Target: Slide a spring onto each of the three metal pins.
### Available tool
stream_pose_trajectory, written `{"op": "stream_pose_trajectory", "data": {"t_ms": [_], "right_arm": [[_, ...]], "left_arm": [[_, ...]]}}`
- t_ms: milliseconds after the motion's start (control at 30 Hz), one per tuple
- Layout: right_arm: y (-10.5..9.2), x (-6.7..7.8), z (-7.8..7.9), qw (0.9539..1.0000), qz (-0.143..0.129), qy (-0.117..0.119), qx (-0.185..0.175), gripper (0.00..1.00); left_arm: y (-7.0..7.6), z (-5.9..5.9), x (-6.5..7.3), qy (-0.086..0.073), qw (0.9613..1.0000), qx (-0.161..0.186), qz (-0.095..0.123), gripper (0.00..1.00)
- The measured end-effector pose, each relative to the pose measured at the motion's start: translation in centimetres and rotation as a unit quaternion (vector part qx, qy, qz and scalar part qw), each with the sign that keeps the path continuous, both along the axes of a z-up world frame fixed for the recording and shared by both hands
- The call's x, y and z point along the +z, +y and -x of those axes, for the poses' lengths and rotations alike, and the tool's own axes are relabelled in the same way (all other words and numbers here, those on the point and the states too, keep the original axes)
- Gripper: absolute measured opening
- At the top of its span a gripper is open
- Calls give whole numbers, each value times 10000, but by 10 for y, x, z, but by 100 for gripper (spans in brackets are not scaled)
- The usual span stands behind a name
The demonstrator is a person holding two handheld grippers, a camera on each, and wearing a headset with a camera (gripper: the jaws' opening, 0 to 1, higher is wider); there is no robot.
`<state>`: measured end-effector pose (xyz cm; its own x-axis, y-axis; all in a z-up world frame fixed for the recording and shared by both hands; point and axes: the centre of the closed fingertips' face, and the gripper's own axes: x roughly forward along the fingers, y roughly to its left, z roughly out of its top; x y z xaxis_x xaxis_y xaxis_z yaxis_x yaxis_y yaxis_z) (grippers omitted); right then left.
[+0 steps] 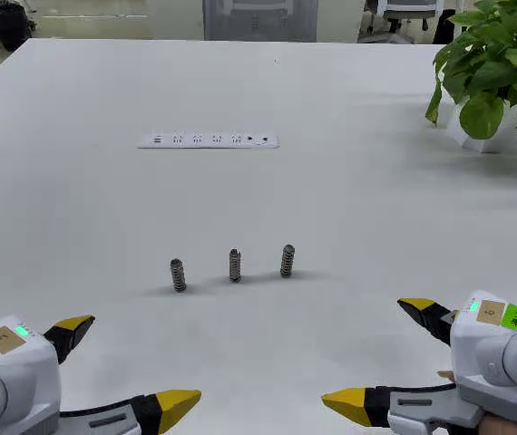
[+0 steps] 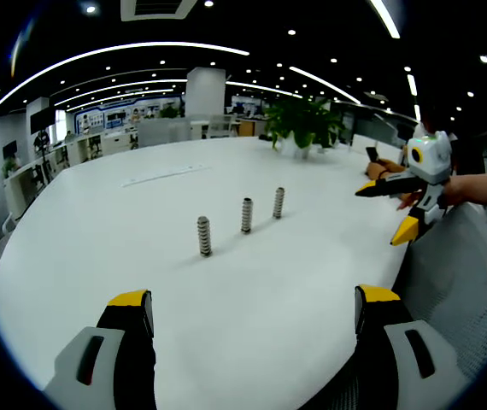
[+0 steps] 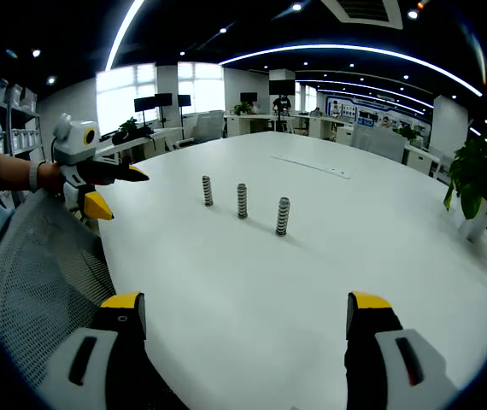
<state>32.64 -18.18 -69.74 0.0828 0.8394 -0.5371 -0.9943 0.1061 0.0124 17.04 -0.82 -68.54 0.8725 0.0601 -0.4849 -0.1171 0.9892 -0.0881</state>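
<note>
Two splayed: left gripper (image 1: pixel 141 358), right gripper (image 1: pixel 364 351).

You've 3 springs (image 1: pixel 235 265) in a row mid table (image 1: pixel 349 190); power strip (image 1: pixel 209 140) behind them, plant (image 1: pixel 494 54) back right. Left gripper (image 1: pixel 130 362) & right gripper (image 1: pixel 375 352) nearest you, either side.

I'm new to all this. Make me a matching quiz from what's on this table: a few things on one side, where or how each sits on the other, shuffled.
1. power strip
2. plant
3. springs
4. right hand-held gripper

A. upright in a row, in the middle
B. bottom right of the head view, jaws apart
C. far right corner
D. lying flat beyond the springs

Pairs: 1-D, 2-C, 3-A, 4-B
</note>
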Motion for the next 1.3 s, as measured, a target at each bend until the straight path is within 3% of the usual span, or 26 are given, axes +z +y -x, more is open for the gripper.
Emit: {"op": "stream_pose_trajectory", "data": {"t_ms": [533,1300], "right_arm": [[1,6,-6,9998,-128,-54,-109,99],[1,0,-1,10000,-31,20,-20,99]], "left_arm": [[3,1,2,-40,10000,61,-46,100],[-4,1,-2,87,9999,-104,-8,100]]}}
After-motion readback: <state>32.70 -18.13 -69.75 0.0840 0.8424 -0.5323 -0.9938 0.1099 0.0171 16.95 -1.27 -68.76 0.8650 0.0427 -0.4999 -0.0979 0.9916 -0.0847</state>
